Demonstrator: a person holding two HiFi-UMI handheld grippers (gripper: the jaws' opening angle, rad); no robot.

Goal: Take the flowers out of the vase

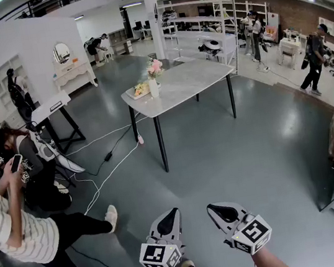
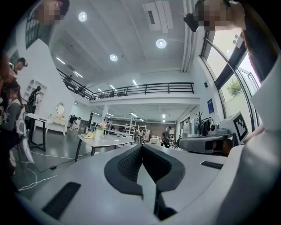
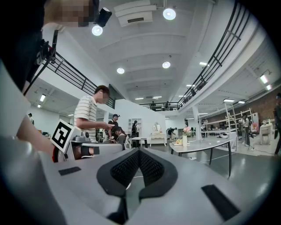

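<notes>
Both tools are held level and side by side, low over the grey floor (image 1: 239, 150). The left tool (image 2: 141, 146) has its jaws pressed together with nothing between them. The right tool (image 3: 139, 151) is closed and empty too. Well ahead of them, across open floor, stands the worktop (image 1: 192, 76). The vase (image 1: 154, 88) sits upright toward its left end, well apart from either tool, with the pink flowers (image 1: 154, 67) standing in it. Just left of the vase lies a tray (image 1: 140, 90) of something yellowish. Off to the left of the left tool, a person (image 1: 9, 231) in a striped shirt holds a phone (image 1: 16, 162).
</notes>
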